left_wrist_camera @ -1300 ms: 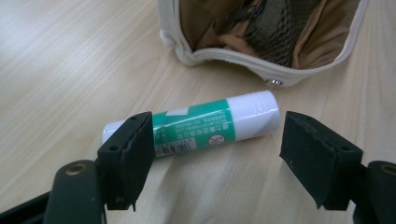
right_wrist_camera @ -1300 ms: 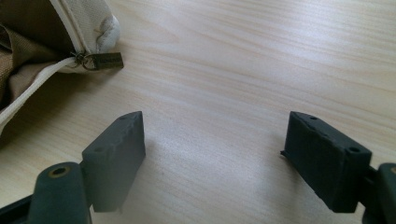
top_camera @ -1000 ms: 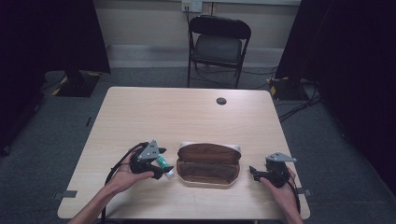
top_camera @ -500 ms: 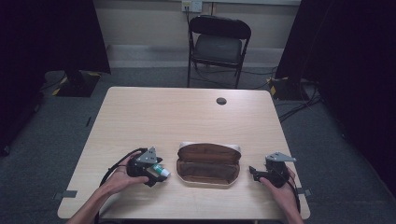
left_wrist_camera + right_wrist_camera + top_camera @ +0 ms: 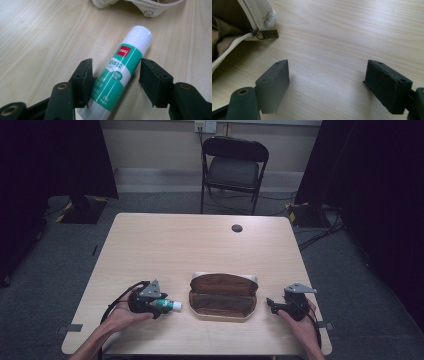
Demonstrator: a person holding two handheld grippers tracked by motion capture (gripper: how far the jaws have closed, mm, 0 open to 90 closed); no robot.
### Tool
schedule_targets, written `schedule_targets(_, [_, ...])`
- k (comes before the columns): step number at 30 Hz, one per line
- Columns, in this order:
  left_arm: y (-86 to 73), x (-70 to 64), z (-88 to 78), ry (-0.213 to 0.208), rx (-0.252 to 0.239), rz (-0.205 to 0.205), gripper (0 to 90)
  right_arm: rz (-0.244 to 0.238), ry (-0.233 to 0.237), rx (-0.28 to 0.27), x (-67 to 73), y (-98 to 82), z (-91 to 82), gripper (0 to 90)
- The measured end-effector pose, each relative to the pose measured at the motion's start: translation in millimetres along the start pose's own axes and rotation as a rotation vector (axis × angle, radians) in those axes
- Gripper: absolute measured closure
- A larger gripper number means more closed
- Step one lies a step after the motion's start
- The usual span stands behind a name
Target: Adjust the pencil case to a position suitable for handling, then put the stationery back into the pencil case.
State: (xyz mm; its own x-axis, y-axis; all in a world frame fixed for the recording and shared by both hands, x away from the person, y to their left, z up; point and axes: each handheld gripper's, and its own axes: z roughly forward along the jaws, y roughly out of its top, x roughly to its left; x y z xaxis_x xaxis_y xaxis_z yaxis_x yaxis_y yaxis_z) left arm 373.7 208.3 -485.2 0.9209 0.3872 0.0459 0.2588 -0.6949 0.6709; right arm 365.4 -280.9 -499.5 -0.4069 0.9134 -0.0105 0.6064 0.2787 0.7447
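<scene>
Lying low on the table point(image 5: 165, 240), left gripper point(image 5: 115, 75) closing around glue stick point(image 5: 120, 67) — right gripper point(image 5: 325, 82) gapes.

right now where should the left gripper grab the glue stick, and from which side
Grip the glue stick across the middle of its round green-and-white barrel, coming from its base end as the left gripper does now. It lies flat on the table, so its long sides are free; one jaw touches it, the other stands off.

The left black two-jaw claw point(image 5: 161, 304), in the person's left hand point(image 5: 125, 312), lies low at seven o'clock, jaws pointing to three o'clock; they have just been closing, one pad touching, one apart. The right black claw point(image 5: 270, 303), at five o'clock, points to nine o'clock, jaws spread.
</scene>
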Motion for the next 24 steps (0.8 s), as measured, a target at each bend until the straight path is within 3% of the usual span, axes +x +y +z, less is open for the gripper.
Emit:
schedule_targets(1, [0.8,0.5,-0.9,-0.008,0.017,0.019,48.6,0.002,0.0,0.001,0.1,0.1,0.0,18.8])
schedule_targets(9, [1.7,-2.2,-0.6,-0.023,0.016,-0.024,65.5,-0.001,-0.001,0.001,0.5,-0.1,-0.1,18.8])
schedule_targets(24, [2.5,-3.0,-0.2,-0.038,0.017,-0.099,66.1,-0.006,0.006,0.001,0.9,0.2,0.2,18.7])
